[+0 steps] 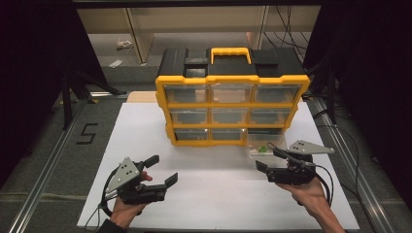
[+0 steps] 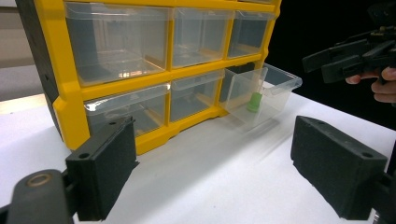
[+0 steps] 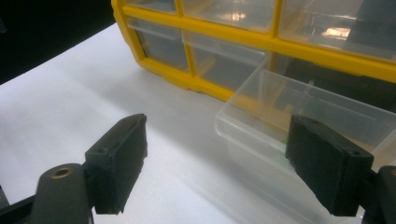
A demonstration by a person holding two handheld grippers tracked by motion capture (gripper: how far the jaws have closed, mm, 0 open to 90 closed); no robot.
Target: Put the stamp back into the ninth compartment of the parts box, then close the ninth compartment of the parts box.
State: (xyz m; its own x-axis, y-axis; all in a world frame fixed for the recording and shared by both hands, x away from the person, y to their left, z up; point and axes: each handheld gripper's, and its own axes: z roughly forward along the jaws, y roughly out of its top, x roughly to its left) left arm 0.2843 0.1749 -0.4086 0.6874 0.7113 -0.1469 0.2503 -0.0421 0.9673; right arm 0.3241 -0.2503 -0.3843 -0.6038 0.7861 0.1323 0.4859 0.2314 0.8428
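Yellow organizer (image 1: 232, 104) with clear little drawers, standing upright near the far edge of the white board (image 1: 145, 145). Bottom right drawer (image 1: 262, 145) pulled out toward the near side, open at the top, resting low over the board. Small green piece (image 2: 254, 101) inside that drawer, near its front wall.

Right gripper (image 1: 272, 159) just in front of the pulled-out drawer, jaws spread wide, pinching nothing. One right pad (image 3: 329, 163) close against the drawer's clear front corner, the other pad (image 3: 119, 161) out over bare board; touching or not, hard to tell.

Left gripper (image 1: 163, 171) low over the near left part of the board, jaws spread wide too, holding nothing, well apart from the organizer.

Wide bare white space between both grippers and in front of the shut drawers. Board's near edge close under both hands. Grey floor with a taped number (image 1: 87, 133) past the left edge.
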